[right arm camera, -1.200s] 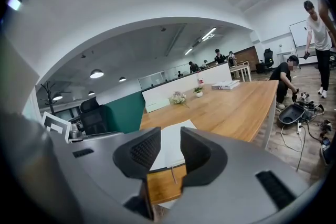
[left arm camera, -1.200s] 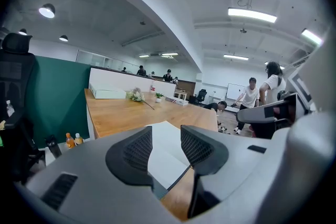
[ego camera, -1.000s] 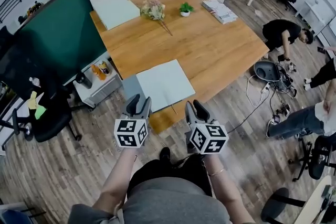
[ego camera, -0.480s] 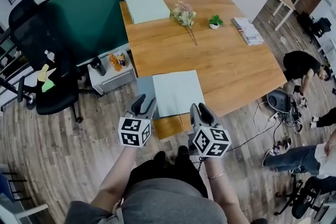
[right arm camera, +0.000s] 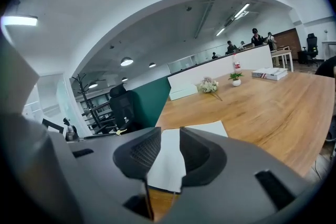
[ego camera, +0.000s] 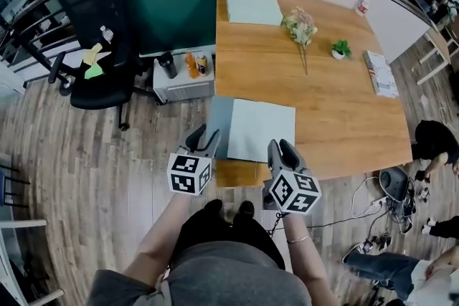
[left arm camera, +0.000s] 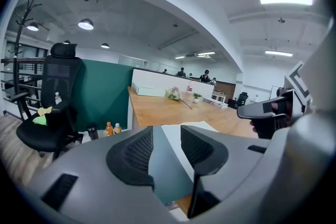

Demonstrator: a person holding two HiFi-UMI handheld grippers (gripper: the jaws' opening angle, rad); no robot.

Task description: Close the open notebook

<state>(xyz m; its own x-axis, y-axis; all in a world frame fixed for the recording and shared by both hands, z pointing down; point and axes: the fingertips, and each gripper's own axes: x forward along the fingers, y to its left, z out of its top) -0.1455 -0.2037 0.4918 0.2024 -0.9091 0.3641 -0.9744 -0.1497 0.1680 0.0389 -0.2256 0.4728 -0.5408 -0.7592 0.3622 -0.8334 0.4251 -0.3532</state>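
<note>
The open notebook (ego camera: 260,130) lies at the near edge of the wooden table (ego camera: 337,111), a pale page on the right and a grey-blue cover (ego camera: 219,127) on the left. My left gripper (ego camera: 201,139) hovers just off the cover's near left corner, jaws apart and empty. My right gripper (ego camera: 280,151) hangs over the page's near edge, also open and empty. In the left gripper view the notebook (left arm camera: 199,125) shows beyond the left gripper (left arm camera: 167,136). Through the right gripper (right arm camera: 170,140) the page (right arm camera: 210,128) is visible.
A black office chair (ego camera: 100,46) and a low cabinet (ego camera: 183,82) with bottles stand left of the table. Farther back on the table are a pale closed pad (ego camera: 252,1), flowers (ego camera: 300,25), a small plant (ego camera: 341,49) and stacked books (ego camera: 380,73). A person (ego camera: 434,140) crouches at right.
The head view has swung so the table now sits further right and squarer. Both grippers stay at the notebook's near edge, still apart and empty. The notebook lies unchanged.
</note>
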